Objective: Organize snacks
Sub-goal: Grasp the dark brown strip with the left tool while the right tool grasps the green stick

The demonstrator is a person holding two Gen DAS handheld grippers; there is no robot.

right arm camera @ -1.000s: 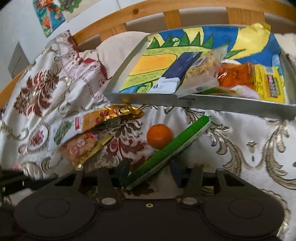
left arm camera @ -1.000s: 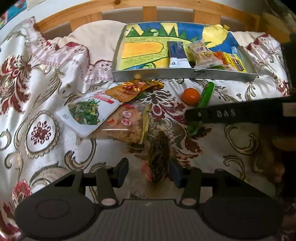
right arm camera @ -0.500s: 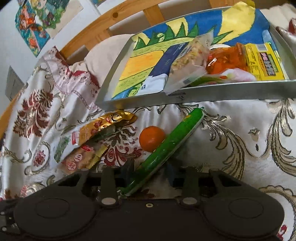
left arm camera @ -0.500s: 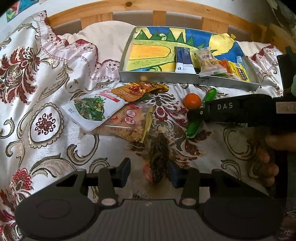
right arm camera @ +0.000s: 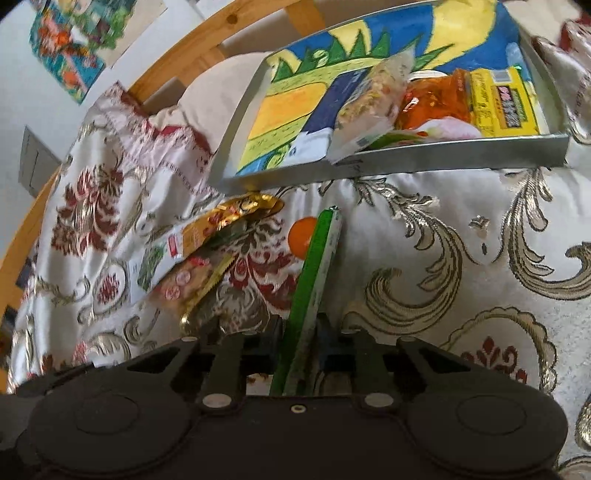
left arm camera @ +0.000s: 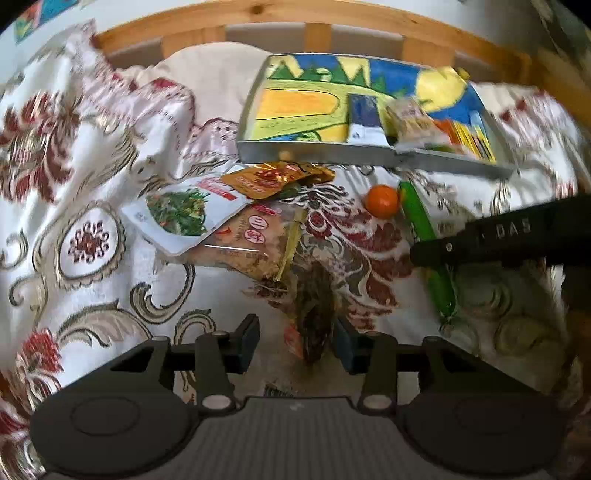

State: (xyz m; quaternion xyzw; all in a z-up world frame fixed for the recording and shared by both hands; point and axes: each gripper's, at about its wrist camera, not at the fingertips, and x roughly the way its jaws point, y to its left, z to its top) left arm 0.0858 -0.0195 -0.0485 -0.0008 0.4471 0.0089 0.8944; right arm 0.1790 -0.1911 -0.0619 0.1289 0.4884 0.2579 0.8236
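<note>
Surface under inspection: a bed with a floral bedspread (left arm camera: 92,155), wooden headboard (left arm camera: 332,22) behind.

Container: one shallow grey tray (right arm camera: 436,158) with a painted landscape liner rests at the head of the bed. Its left half is bare. Its right half holds, from left to right, a dark blue packet (right arm camera: 332,107), a clear bag of pale snack pieces (right arm camera: 373,99), an orange wrapper (right arm camera: 436,99) and a yellow packet (right arm camera: 502,99). A pale pink and green item lies under these at the near wall; it cannot be identified.

Loose on the bedspread, left to right: a white pouch with a green vegetable picture (left arm camera: 181,214), a clear bag of brown snacks (left arm camera: 247,247) partly beneath it, a gold-orange packet (left arm camera: 273,177) just below the tray wall, a small orange fruit (left arm camera: 382,201), and a long green stick snack (right arm camera: 314,280) beside the fruit.

Left claw (left arm camera: 295,341): jaws narrowly spaced around a dark, crinkled wrapper (left arm camera: 314,314). The right pad sits against the wrapper; a gap shows on the left side, so no firm grip is confirmed.

Right claw (right arm camera: 299,338): jaws have just been closing and now pinch the near end of the green stick snack, which runs forward from the pads toward the tray, its far end alongside the orange fruit.
</note>
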